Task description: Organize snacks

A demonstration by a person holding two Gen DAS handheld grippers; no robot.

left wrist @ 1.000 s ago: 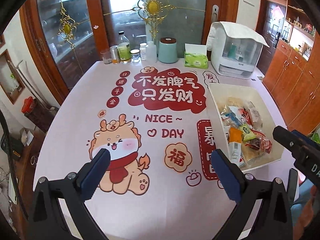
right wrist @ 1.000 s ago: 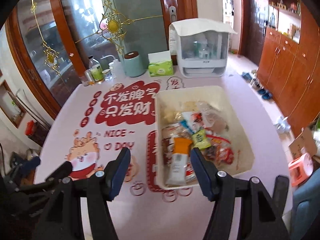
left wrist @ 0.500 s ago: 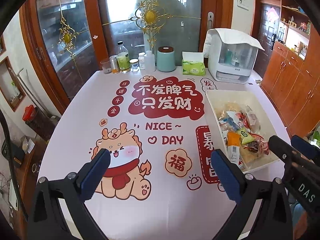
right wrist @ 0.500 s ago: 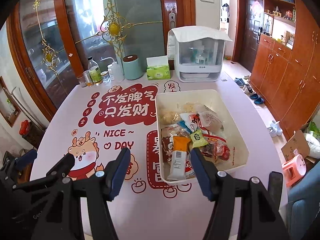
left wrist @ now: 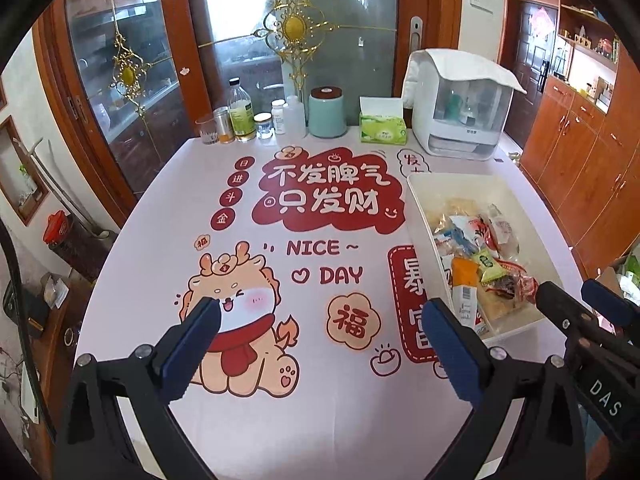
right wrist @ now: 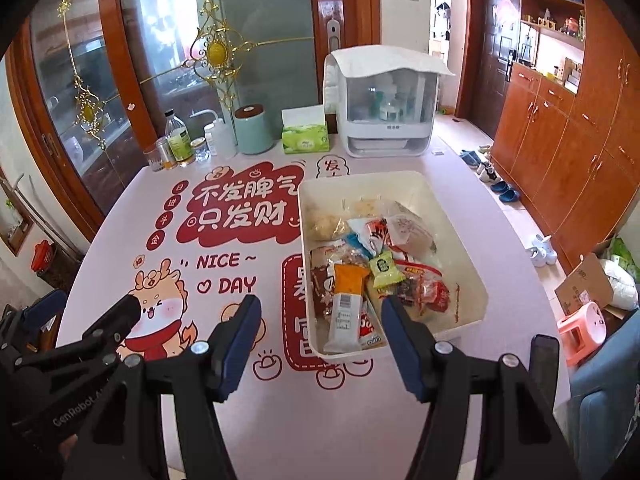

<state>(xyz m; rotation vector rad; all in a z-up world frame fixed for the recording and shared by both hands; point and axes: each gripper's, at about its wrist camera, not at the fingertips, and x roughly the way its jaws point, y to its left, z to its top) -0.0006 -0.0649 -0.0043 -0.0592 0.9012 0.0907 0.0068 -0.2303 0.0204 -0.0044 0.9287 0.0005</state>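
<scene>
A cream plastic bin (right wrist: 452, 216) stands on the right half of the table and holds several wrapped snacks, among them an orange and white bar (right wrist: 347, 304) and a small green packet (right wrist: 385, 265). The bin also shows in the left wrist view (left wrist: 416, 208). My right gripper (right wrist: 320, 322) is open and empty, held above the table just in front of the bin's near edge. My left gripper (left wrist: 320, 326) is open and empty, above the dragon print on the tablecloth, to the left of the bin.
A pink printed tablecloth (left wrist: 304, 408) covers the table. Along the far edge stand bottles and jars (left wrist: 244, 116), a teal canister (left wrist: 327, 112), a green tissue box (left wrist: 383, 130) and a white appliance (left wrist: 460, 116). Wooden cabinets (right wrist: 560, 128) line the right wall.
Both grippers have pulled back and risen a little from the table, so more of the room and tablecloth shows. Both stay open and empty. The bin and snacks have not moved.
</scene>
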